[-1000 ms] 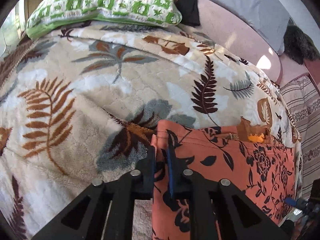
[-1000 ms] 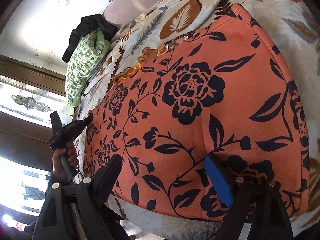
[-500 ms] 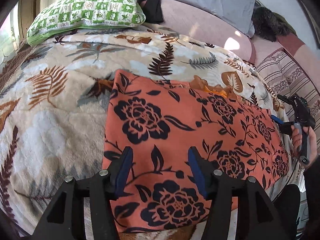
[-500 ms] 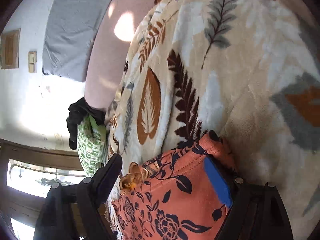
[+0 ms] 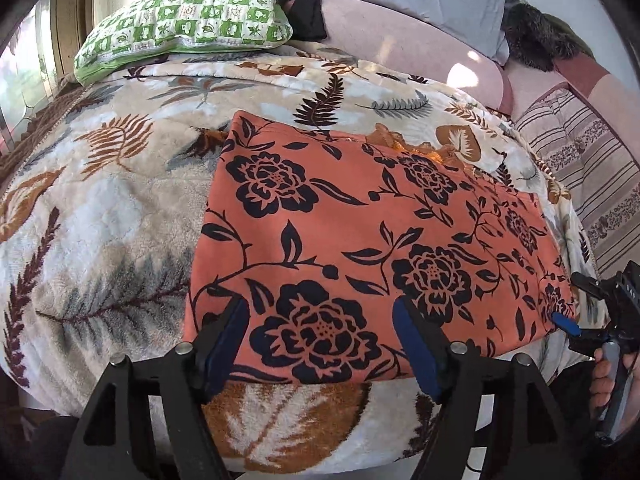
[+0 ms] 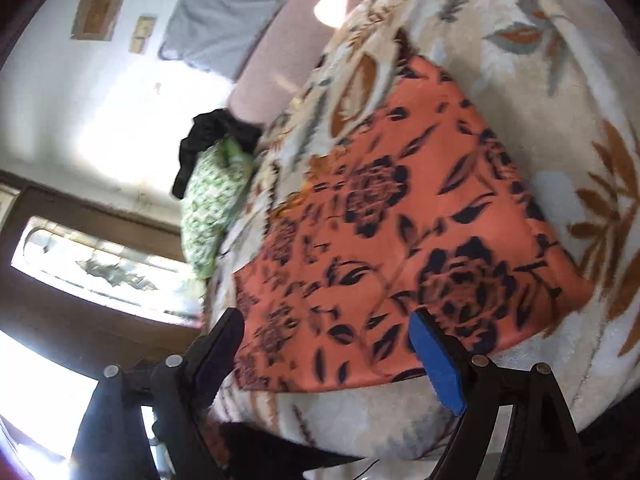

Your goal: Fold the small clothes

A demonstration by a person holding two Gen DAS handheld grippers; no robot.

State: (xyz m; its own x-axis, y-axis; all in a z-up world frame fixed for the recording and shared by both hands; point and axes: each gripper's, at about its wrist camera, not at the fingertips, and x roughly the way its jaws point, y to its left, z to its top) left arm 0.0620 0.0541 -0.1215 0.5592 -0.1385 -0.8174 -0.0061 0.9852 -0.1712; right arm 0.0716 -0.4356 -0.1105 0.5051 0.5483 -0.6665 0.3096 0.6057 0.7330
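Left gripper [image 5: 320, 336] opening, garment [image 5: 360, 240] unlabelled — flat

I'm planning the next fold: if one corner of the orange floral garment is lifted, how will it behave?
The orange floral garment will probably drape limply, since it lies flat and follows the curve of the leaf-print blanket. It looks thin and light, so one corner should lift easily. The fuzzy blanket may grip it, so pushing would likely bunch it rather than slide it.

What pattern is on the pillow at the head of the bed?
The pillow has a green and white checked print with small leaf motifs, clearest in the left wrist view.
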